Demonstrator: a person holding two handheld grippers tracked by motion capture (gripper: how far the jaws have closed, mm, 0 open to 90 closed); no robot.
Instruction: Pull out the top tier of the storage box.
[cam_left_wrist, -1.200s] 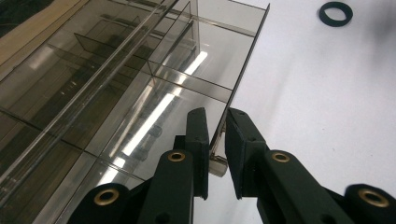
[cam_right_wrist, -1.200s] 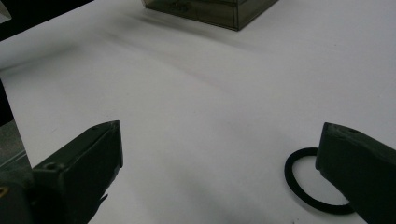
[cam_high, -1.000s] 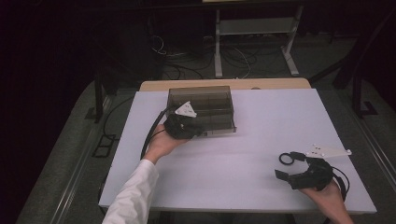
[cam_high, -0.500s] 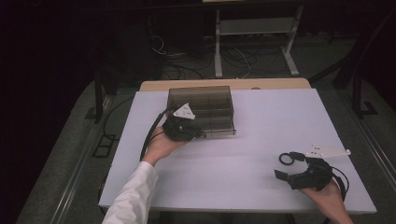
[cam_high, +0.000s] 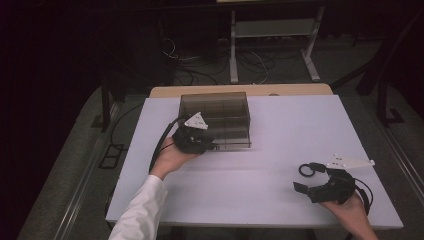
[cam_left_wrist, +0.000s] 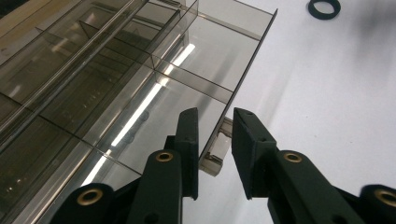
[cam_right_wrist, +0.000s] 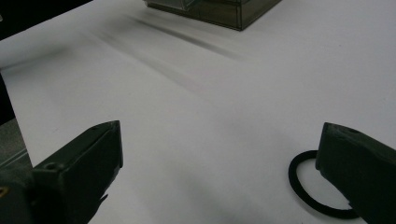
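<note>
- The smoky clear drawer box (cam_high: 216, 119) stands on the white table (cam_high: 280, 210) at about 11 o'clock from its middle; in the left gripper view one drawer (cam_left_wrist: 154, 93) is pulled out, its front handle tab (cam_left_wrist: 219, 151) between our jaws.
- A black ring (cam_high: 306, 169) lies on the table at 4 o'clock from the box, well apart from it.
- We judge the drawer-opening step is ending: the left gripper (cam_left_wrist: 215, 154) has just been opening, and its jaws now stand a little apart on either side of the tab, no longer pinching it.
- Next, we reckon, the ring should go into the open drawer, which calls for a low, flat pinch.
- The right gripper (cam_right_wrist: 219, 168) rests wide apart on the table, holding nothing, one jaw just beside the ring at its 3 o'clock.
</note>
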